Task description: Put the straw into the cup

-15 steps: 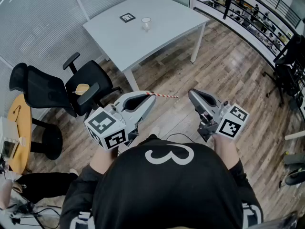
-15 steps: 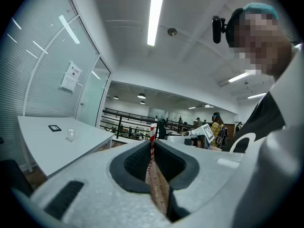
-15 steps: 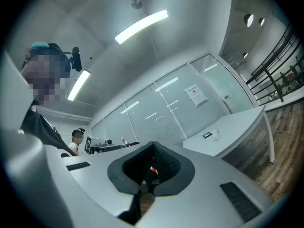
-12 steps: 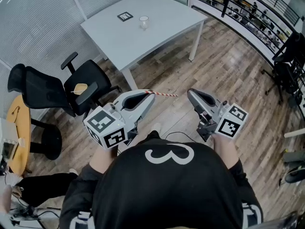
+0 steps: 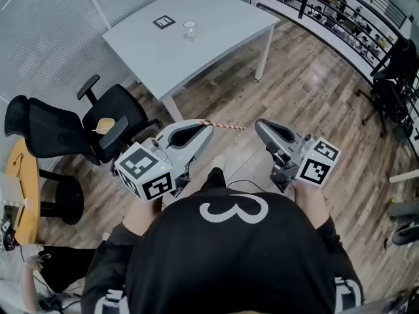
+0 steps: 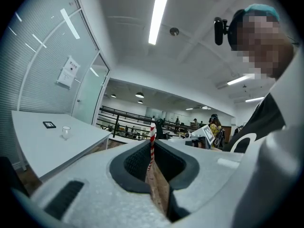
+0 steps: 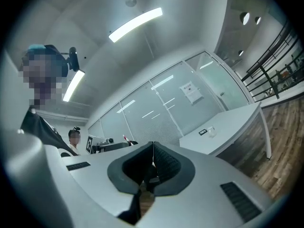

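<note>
A red-and-white striped straw [image 5: 226, 125] sticks out to the right from the tip of my left gripper [image 5: 208, 124], which is shut on it; in the left gripper view the straw [image 6: 152, 136] stands up between the closed jaws. A small clear cup [image 5: 190, 29] stands on the white table [image 5: 216, 31] far ahead, next to a black marker card [image 5: 163, 22]; the cup [image 6: 66, 132] also shows small at the left of the left gripper view and the cup [image 7: 212, 131] in the right gripper view. My right gripper [image 5: 260, 124] is shut with nothing in it, held level beside the left.
A black office chair [image 5: 72, 126] with a small tan thing on its seat stands left of me on the wood floor. A round wooden table [image 5: 19, 195] is at the far left. A railing [image 5: 327, 5] runs along the upper right. More chairs stand at the right edge.
The table and cup have shifted slightly left in the head view as I move. Both grippers keep their pose, the straw still in the left one.
</note>
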A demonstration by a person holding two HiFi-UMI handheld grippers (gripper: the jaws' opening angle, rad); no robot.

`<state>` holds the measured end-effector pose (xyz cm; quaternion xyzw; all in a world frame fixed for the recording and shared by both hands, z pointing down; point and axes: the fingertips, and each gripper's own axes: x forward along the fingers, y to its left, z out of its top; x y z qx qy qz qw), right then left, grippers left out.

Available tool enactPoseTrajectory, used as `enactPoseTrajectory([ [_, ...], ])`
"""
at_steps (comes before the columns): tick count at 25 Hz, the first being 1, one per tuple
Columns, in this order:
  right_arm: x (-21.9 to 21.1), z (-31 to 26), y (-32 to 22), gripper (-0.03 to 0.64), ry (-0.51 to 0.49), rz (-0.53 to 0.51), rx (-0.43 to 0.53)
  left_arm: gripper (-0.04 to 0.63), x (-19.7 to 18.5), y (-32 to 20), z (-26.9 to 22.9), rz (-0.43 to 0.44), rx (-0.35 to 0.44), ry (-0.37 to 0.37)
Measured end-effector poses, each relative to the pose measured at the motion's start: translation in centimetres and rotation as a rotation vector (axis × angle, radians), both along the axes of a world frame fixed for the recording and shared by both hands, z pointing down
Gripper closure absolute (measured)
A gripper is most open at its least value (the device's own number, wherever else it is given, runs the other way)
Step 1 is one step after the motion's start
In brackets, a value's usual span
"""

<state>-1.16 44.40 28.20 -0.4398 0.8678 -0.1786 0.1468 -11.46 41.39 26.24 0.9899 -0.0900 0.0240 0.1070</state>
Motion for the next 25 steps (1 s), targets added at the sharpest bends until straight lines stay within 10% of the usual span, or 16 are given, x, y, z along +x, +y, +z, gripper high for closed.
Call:
enactPoseTrajectory([
  [25,5.5,2.2,-22.2,0.601,-0.022,0.03,-0.094,0.561,5.6,-22.7,2.0,0.027,-0.078,-0.014],
])
